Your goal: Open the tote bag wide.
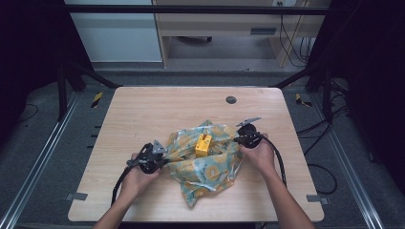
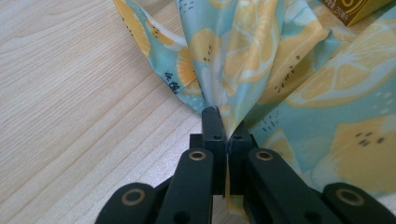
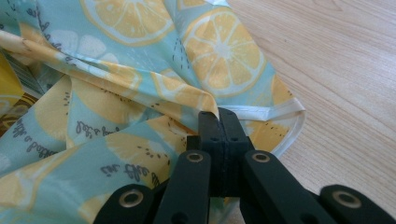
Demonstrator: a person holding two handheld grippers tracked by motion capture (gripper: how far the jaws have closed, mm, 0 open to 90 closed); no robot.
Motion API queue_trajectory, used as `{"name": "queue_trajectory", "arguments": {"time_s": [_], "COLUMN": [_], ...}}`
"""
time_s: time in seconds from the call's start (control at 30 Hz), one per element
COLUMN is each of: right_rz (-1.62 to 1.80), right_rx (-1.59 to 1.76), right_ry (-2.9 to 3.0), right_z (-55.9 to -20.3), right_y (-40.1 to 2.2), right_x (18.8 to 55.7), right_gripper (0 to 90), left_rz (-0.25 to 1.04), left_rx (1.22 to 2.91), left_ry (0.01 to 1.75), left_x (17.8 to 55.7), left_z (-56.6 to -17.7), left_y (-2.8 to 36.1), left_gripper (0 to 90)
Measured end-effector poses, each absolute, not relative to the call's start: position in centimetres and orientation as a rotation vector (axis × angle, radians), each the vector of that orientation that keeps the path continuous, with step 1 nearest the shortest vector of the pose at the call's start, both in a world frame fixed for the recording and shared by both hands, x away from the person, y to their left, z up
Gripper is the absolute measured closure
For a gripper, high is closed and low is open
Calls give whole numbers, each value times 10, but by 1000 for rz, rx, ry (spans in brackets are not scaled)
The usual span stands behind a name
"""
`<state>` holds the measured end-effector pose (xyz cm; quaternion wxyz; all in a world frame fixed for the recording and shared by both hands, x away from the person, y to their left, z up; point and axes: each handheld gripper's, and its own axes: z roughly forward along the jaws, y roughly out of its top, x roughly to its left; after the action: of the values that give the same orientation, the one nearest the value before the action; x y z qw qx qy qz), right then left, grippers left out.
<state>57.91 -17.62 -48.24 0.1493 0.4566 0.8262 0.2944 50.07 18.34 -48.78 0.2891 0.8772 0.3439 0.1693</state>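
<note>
Lemon-print cloth (image 1: 205, 164) pinched between left tool (image 2: 223, 122) and right tool (image 3: 218, 120).

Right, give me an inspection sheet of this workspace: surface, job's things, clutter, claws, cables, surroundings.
Surface: light wooden table, a dark round grommet near the far edge.
Job's things: lemon-print cloth bunched mid-table, a yellow box standing on it.
Clutter: nothing seen.
Claws: left claw shut on the cloth's left edge; right claw shut on its hemmed right edge.
Cables: a black cable trails from the right claw, another from the left.
Surroundings: dark frame, grey floor, wooden furniture behind, loose wires at right.
</note>
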Motion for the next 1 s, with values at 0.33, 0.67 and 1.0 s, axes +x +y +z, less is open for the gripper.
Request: {"name": "queue_trajectory", "arguments": {"time_s": [0.33,0.67,1.0], "right_rz": [845,854,871], "right_rx": [1311,1317,1302], "right_ry": [2375,2367,2316], "right_z": [-482,-483,-474], "right_y": [-176,-174,-178], "right_x": [581,582,579], "right_gripper": [900,900,707], "left_rz": [439,433,417], "left_rx": [2345,2339,2255], "left_ry": [919,912,940], "left_x": [499,495,495], "left_z": [-487,-488,-480], "left_y": [184,185,191], "left_gripper": [900,900,751]}}
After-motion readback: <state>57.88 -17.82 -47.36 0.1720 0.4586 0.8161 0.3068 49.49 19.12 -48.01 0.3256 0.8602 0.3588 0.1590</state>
